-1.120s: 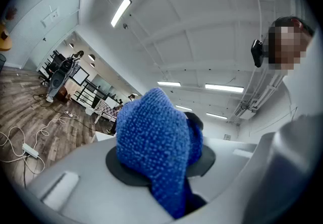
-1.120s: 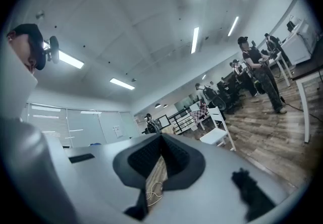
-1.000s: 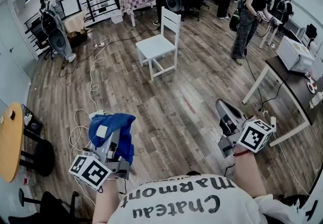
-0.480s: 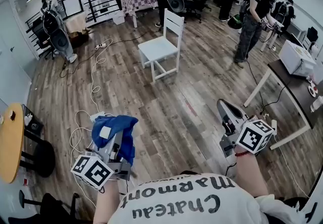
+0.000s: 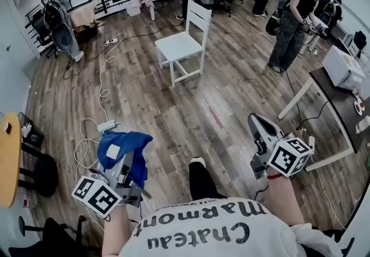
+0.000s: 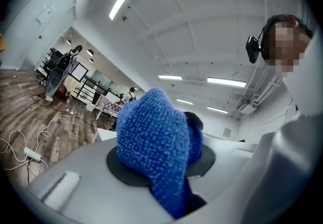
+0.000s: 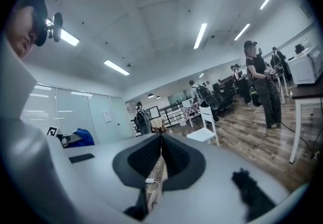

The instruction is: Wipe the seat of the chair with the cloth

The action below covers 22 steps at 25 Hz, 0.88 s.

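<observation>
A white wooden chair point(image 5: 184, 45) stands well ahead on the wood floor, its seat bare; it also shows small in the right gripper view as the chair point(image 7: 206, 127). My left gripper point(image 5: 123, 153) is shut on a blue cloth point(image 5: 118, 149), which bulges over the jaws as the cloth point(image 6: 156, 142) in the left gripper view. My right gripper point(image 5: 258, 125) is held low at the right, jaws closed together with nothing between them point(image 7: 161, 153). Both grippers are far short of the chair.
A white cable and power strip point(image 5: 107, 127) lie on the floor left of my path. A white table point(image 5: 341, 99) with an appliance stands at right. A person point(image 5: 295, 21) stands right of the chair. A round wooden table point(image 5: 8, 157) is at far left.
I have stepped forward: the chair sits slightly nearer and a shoe now shows between the grippers. Both grippers keep their pose, the cloth still held.
</observation>
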Each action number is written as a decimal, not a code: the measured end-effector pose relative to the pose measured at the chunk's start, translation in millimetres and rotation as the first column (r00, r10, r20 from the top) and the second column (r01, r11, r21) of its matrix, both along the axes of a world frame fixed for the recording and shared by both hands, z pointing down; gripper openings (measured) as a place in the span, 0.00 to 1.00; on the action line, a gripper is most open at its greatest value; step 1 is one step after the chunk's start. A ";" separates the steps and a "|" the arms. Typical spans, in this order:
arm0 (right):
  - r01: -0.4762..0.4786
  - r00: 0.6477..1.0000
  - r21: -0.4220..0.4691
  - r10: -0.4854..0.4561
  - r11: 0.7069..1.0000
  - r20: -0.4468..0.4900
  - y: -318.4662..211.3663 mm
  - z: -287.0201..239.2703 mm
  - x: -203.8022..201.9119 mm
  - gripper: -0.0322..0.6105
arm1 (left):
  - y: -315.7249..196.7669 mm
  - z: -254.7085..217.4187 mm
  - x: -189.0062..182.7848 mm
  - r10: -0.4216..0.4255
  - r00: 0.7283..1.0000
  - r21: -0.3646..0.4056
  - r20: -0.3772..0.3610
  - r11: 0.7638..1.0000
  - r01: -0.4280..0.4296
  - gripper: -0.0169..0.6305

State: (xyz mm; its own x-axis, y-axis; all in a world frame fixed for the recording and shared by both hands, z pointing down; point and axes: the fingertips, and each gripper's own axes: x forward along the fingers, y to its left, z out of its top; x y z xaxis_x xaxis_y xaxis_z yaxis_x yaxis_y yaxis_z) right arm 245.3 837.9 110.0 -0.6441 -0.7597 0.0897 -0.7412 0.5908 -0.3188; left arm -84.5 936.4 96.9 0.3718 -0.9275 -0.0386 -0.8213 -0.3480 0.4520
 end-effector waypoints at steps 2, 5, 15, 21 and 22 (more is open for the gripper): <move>0.021 1.000 0.028 -0.021 0.999 0.022 -16.0 -4.2 -2.0 0.07 | -17.1 1.9 5.0 0.008 1.000 -0.007 0.001 1.000 -0.008 0.21; 0.032 0.999 0.048 -0.033 0.998 0.032 -51.2 -6.6 -8.4 0.07 | -46.8 4.9 16.8 0.046 0.999 -0.027 -0.022 0.999 -0.046 0.21; 0.103 0.994 0.050 -0.104 0.993 0.017 -180.9 -25.4 -23.4 0.07 | -173.7 -15.1 50.4 0.119 0.993 -0.027 0.025 0.993 -0.119 0.21; 0.153 0.988 0.030 -0.153 0.988 -0.015 -245.6 -17.5 -30.1 0.07 | -239.7 -5.1 54.0 0.088 0.996 -0.043 0.034 0.995 -0.086 0.21; 0.160 0.987 0.025 -0.160 0.987 -0.018 -254.5 -15.3 -32.0 0.07 | -247.9 -2.4 55.2 0.092 0.995 -0.047 0.033 0.995 -0.090 0.21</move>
State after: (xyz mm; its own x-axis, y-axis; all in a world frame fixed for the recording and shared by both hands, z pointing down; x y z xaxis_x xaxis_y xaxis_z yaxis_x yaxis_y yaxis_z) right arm 213.3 583.3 94.7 -0.7561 -0.6493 0.0817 -0.6412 0.7102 -0.2906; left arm -29.3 688.5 94.5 0.4552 -0.8902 0.0177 -0.8029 -0.4019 0.4402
